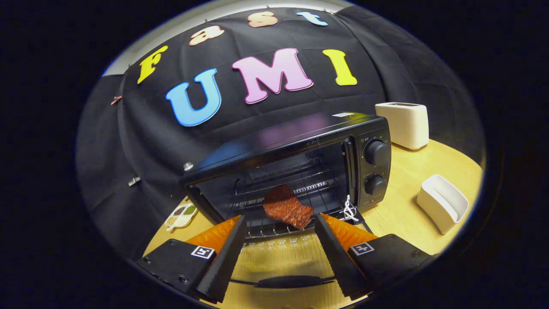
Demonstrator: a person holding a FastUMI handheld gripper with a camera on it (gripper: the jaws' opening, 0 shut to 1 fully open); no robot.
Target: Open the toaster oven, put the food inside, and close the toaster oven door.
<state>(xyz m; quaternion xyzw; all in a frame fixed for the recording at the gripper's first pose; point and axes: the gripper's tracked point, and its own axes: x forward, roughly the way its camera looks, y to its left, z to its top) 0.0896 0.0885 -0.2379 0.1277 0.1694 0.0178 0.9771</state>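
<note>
Gripper view: steak (286, 207) on toaster oven (300, 167) rack, long axis slanting toward released hand-held gripper (281, 225).

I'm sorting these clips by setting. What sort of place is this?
Likely a staged kitchen booth, not a real kitchen: a black toaster oven with its door down and a reddish-brown meat slice on the rack, a white toaster, and black cloth behind. The open gripper holds nothing.

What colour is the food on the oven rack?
Reddish-brown, like grilled meat; the gripper view shows it, just beyond the open gripper.
</note>
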